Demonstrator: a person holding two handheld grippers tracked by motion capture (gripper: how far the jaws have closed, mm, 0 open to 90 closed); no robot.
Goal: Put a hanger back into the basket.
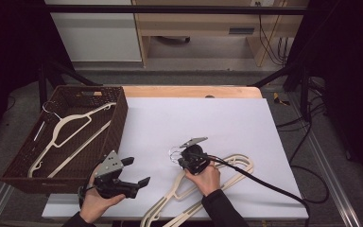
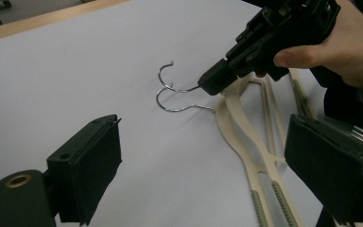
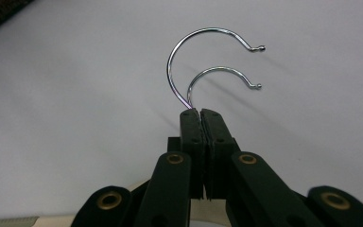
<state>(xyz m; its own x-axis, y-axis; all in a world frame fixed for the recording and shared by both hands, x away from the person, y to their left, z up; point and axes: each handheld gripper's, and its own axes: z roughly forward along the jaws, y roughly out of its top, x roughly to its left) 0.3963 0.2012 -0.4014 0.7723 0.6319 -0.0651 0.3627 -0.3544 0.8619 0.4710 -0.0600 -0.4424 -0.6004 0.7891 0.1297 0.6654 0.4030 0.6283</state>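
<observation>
Right gripper view: jaws of right gripper (image 3: 201, 112) clamped on wire hook (image 3: 203, 52) of cream hanger (image 1: 217, 182) over white sheet (image 1: 208, 118); left gripper (image 1: 134, 171) spread wide, holding nothing.

Black grippers (image 1: 139, 171), brass rivets, dark sleeves (image 1: 220, 208)

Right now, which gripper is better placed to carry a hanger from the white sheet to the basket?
Right. The right gripper is shut on a hanger's wire hook. The left gripper is open and holds nothing, beside the wicker basket with one hanger already inside.
</observation>
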